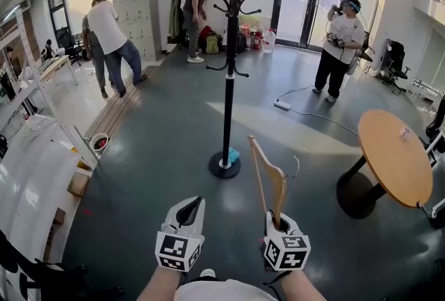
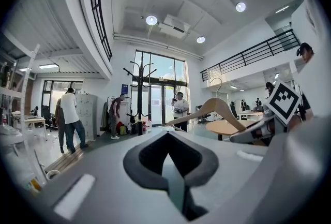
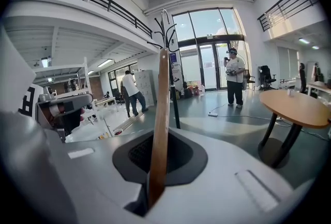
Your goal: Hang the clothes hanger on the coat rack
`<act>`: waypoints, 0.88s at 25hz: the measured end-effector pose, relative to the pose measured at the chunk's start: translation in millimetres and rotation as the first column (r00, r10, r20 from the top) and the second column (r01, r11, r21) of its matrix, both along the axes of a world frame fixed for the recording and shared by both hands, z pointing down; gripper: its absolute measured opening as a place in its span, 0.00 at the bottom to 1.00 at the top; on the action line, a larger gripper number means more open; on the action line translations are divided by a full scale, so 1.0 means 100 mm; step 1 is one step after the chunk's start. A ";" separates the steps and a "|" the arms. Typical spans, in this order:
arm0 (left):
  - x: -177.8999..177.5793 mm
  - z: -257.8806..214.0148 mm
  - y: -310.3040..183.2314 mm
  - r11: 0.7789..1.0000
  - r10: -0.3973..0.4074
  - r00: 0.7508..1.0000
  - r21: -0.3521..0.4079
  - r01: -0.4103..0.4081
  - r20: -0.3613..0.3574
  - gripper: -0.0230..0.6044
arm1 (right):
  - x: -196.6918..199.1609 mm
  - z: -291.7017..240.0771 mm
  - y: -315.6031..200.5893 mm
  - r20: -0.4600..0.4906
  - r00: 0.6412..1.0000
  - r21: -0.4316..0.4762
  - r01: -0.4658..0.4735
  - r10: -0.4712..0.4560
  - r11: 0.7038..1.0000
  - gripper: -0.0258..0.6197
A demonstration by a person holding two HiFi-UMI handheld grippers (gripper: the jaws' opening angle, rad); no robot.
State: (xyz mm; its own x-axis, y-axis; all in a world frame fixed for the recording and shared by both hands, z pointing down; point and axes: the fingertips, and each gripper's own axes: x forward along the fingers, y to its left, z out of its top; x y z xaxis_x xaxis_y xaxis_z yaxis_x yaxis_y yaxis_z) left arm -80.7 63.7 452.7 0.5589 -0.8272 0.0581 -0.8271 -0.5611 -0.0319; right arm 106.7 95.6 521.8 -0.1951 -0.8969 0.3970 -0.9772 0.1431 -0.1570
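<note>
1. Side by side at the bottom edge of the head view are the left gripper (image 1: 192, 208) and the right gripper (image 1: 277, 222), each with its marker cube facing up
2. On the left gripper the jaws are pressed together, with nothing between them
3. On the right gripper the jaws are clamped on one arm of the wooden clothes hanger (image 1: 268, 178); it stands up out of the jaws, leaning a little to the left, with its thin metal hook curling off to the right
4. So the clothes hanger is in the air, touching nothing but the right gripper
5. Further ahead, the black coat rack (image 1: 229, 63) stands upright on a round base on the grey floor; the clothes hanger is nearer the person and just to the right of that base, apart from the pole and its curved arms
6. Off to the right, well apart from the coat rack, is a round wooden table (image 1: 395, 153)
7. Beyond, a person in a white top (image 1: 341, 42) stands near the glass doors
</note>
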 end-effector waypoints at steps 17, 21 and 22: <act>-0.78 0.02 -0.88 1.000 0.016 1.000 -0.015 -0.016 0.002 0.04 | -0.31 -0.15 -0.91 -0.003 0.993 0.018 -0.119 0.120 0.993 0.09; -0.78 0.16 -1.06 0.999 0.003 1.000 -0.037 -0.003 -0.002 0.04 | -0.21 -0.05 -1.09 -0.006 0.991 0.004 -0.131 0.131 0.991 0.09; -0.76 0.19 -1.12 0.999 -0.001 1.000 -0.040 0.001 -0.004 0.04 | -0.18 -0.02 -1.15 -0.005 0.991 0.000 -0.132 0.132 0.991 0.09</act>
